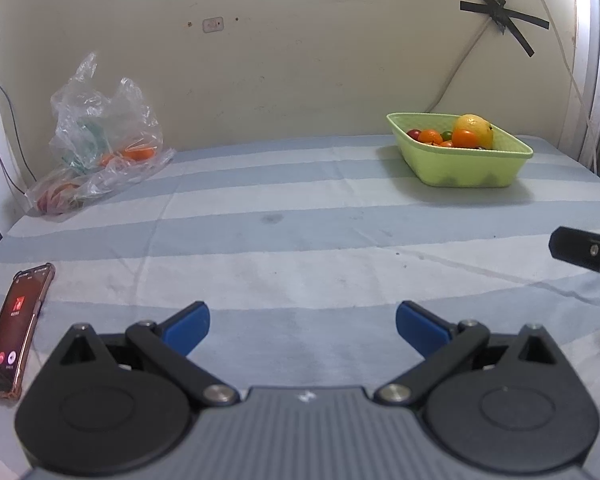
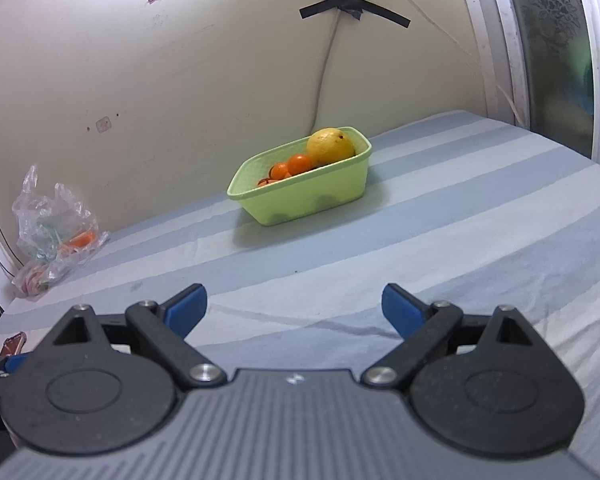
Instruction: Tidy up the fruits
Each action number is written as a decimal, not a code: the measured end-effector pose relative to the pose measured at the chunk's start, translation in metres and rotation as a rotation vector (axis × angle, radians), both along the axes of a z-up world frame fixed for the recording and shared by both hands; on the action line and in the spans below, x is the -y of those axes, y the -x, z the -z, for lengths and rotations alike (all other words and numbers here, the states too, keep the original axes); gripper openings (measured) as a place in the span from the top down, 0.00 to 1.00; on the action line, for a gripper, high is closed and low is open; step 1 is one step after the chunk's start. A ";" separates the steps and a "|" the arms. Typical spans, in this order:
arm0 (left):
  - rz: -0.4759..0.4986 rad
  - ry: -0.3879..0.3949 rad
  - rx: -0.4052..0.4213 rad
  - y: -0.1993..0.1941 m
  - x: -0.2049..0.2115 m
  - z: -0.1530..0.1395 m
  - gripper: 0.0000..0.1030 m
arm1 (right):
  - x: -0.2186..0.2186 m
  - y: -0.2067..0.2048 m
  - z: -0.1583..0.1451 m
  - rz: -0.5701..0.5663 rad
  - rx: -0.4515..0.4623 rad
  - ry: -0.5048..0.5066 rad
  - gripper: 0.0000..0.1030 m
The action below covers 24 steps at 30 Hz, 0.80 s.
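Note:
A light green basket [image 1: 465,166] [image 2: 311,196] stands at the far right of the striped table, holding a large yellow fruit [image 1: 474,129] [image 2: 331,146], small oranges [image 1: 463,138] [image 2: 298,163] and smaller red and green fruits. A crumpled clear plastic bag [image 1: 100,136] [image 2: 54,226] with an orange fruit [image 1: 139,153] inside lies at the far left by the wall. My left gripper [image 1: 303,326] is open over the near table with nothing between its blue pads. My right gripper [image 2: 295,308] is open too, pointing toward the basket from well short of it.
A phone [image 1: 14,332] with a lit screen lies at the near left of the striped cloth [image 1: 300,216]. A cream wall with taped cables rises behind the table. A window frame [image 2: 515,52] stands at the right. Part of the right gripper's body [image 1: 587,250] shows at the right edge.

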State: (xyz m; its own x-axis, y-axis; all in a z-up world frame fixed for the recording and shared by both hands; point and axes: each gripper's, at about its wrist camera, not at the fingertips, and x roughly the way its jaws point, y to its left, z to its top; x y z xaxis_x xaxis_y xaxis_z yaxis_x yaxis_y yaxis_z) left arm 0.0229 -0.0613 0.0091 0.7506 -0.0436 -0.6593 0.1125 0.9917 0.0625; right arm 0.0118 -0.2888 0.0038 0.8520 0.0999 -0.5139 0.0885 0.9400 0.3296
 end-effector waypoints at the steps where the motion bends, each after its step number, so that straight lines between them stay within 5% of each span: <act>1: -0.001 0.003 0.005 0.000 0.000 -0.001 0.00 | 0.000 -0.001 -0.001 -0.005 0.001 0.003 0.07; 24: 0.033 0.032 -0.026 -0.019 0.012 -0.010 0.00 | 0.015 -0.002 -0.012 -0.005 0.002 0.007 0.07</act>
State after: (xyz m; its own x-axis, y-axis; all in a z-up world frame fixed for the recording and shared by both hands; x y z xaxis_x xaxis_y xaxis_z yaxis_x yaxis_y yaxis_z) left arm 0.0415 -0.0735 0.0192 0.7314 -0.0893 -0.6761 0.1466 0.9888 0.0280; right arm 0.0141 -0.3041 0.0158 0.8525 0.1009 -0.5130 0.0829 0.9427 0.3231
